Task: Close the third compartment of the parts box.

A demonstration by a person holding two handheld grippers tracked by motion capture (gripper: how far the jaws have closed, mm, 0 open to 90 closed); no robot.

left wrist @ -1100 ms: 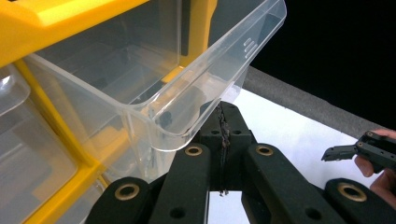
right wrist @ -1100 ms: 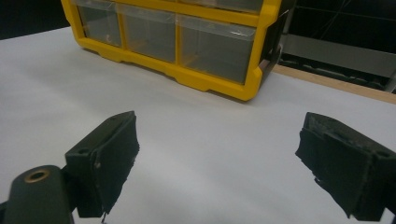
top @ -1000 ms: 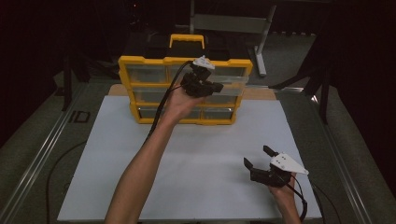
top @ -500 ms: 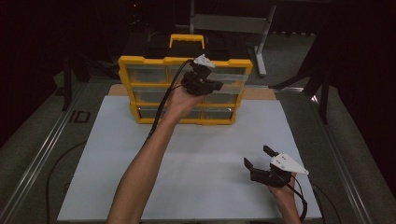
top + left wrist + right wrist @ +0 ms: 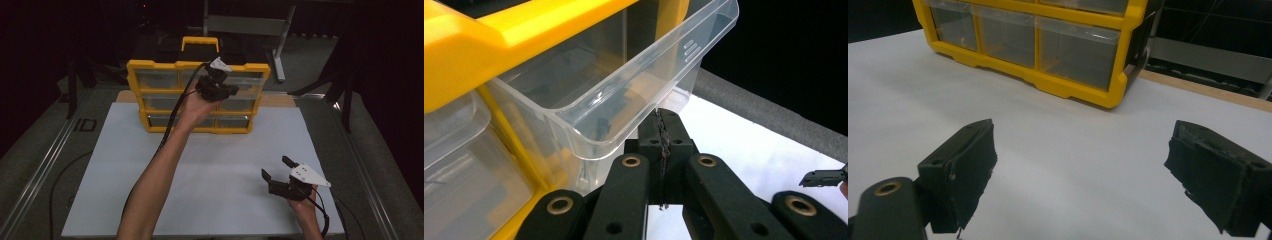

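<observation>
On the white table sheet (image 5: 210, 165), from left to right: the person's left forearm (image 5: 155, 185) comes in from 6 o'clock and slants up toward 12 o'clock, ending at the left gripper (image 5: 216, 86). This gripper is raised in front of the yellow drawer cabinet (image 5: 150, 65), at the right half of its top row. A black cable (image 5: 172, 120) trails from it down along the arm.

The cabinet stands at the 12 o'clock edge of the sheet, with a yellow carry handle (image 5: 200, 41) on its black top and rows of clear drawers in its face.

In the left gripper view, the left gripper's (image 5: 663, 145) two black jaws are pressed flat together with nothing visible between the pads. Their tips sit just under the lip of a clear plastic drawer (image 5: 624, 90), which is pulled out from the yellow frame (image 5: 499, 35). Whether the tips touch the drawer cannot be told. The drawer looks empty as far as its clear walls show.

Toward 4 o'clock on the sheet, well apart from the cabinet, the right gripper (image 5: 281, 170) is held low in the person's right hand (image 5: 302, 207), with its grey three-cornered plate (image 5: 307, 175) on top. Its jaws stand wide apart and hold nothing. In the right gripper view the right gripper (image 5: 1078, 170) points at the cabinet's (image 5: 1073, 90) lower right corner, with bare white sheet (image 5: 1063, 145) between the pads.
</observation>
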